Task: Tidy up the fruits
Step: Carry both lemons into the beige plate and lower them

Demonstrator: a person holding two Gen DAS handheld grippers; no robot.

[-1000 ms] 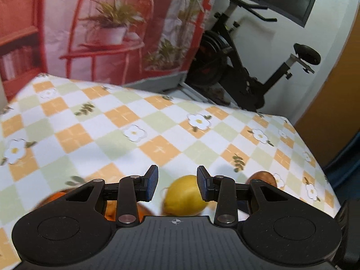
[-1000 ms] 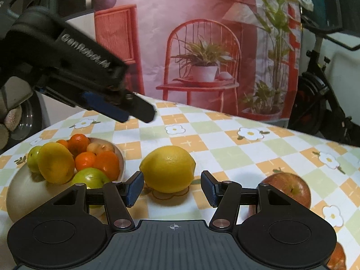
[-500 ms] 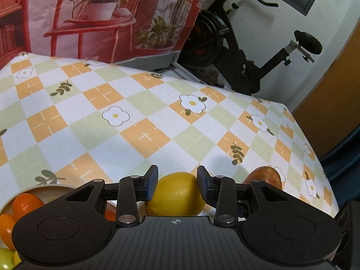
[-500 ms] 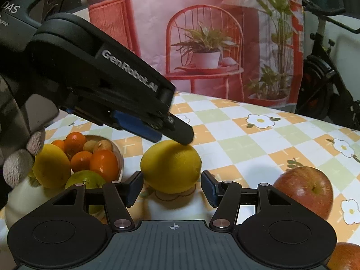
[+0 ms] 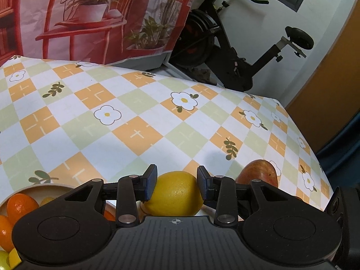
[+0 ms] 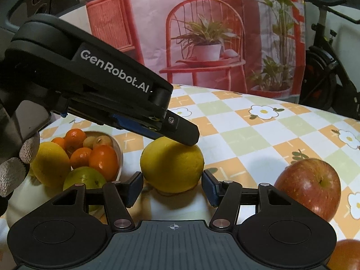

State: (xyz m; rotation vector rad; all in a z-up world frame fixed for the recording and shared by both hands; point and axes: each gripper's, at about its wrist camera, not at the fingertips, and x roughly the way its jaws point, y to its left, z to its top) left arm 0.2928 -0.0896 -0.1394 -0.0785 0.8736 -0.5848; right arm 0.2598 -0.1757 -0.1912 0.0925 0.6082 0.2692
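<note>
- Lemon point(image 6: 172, 165) is lying on the desk point(image 5: 126, 117), just beside the bowl point(image 6: 118, 151).
- Left gripper point(image 5: 176, 183) has been coming down over the lemon, partly open, holding nothing yet.
- Right gripper point(image 6: 172, 190) is waiting before the lemon, open and empty.
- Grasping seems next.

The big yellow lemon point(image 6: 172, 164) has a dimpled, softly shiny peel — the round red apple point(image 6: 309, 185) looks smooth and glossy. The checked flower-print cloth point(image 5: 139, 117) on the counter is matt, while the matt black plastic gripper point(image 6: 172, 185) carries small metal pins.
</note>
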